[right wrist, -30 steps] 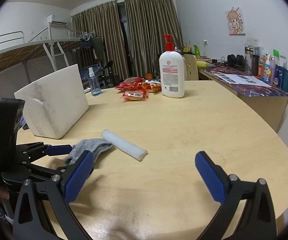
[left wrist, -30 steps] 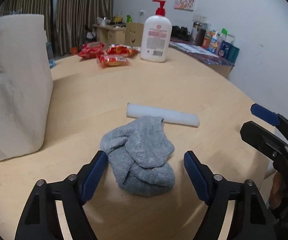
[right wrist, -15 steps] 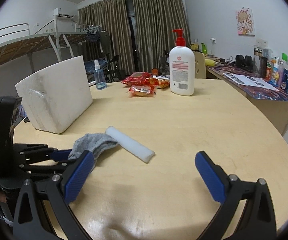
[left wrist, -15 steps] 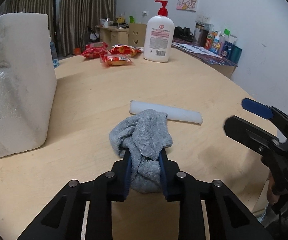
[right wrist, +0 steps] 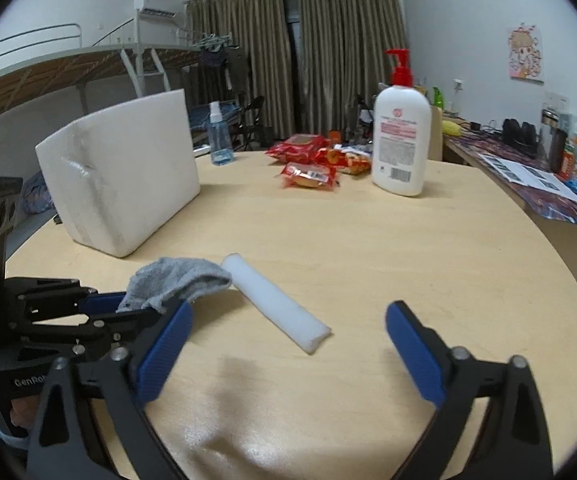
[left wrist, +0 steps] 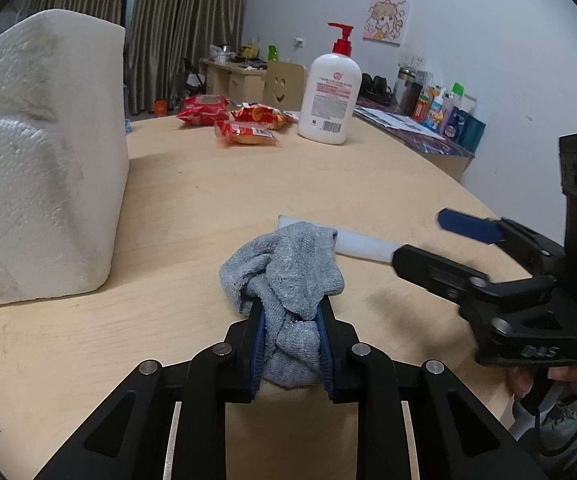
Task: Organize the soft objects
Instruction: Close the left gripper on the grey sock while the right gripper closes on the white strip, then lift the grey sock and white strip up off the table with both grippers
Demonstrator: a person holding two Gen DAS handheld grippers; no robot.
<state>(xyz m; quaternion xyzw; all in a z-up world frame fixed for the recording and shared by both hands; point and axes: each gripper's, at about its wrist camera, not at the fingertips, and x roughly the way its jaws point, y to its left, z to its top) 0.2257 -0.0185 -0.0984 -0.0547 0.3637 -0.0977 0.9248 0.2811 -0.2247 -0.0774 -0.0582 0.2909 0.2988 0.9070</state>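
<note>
A crumpled grey sock (left wrist: 288,264) rests on the round wooden table (left wrist: 248,192), and my left gripper (left wrist: 290,308) is shut on its near end. Just behind the sock lies a white foam stick (left wrist: 360,246). In the right wrist view the stick (right wrist: 276,304) runs toward me, its near end level with the tips of my right gripper (right wrist: 288,312). That gripper's jaws are closing but stand wide, and the pads touch nothing. The left gripper (right wrist: 100,304) with the sock (right wrist: 176,276) shows at the left there. The right gripper (left wrist: 432,240) reaches in from the right in the left wrist view.
A big white foam block (left wrist: 40,152) stands at the left of the table. At the far side are a white pump bottle (left wrist: 330,100), red snack packets (left wrist: 244,134) and a small spray bottle (right wrist: 218,140). The table edge curves close on the right.
My left jaws, open around the sock a second ago, have shut on it. The right gripper has drifted closer to the foam stick and its jaws have narrowed a little.
</note>
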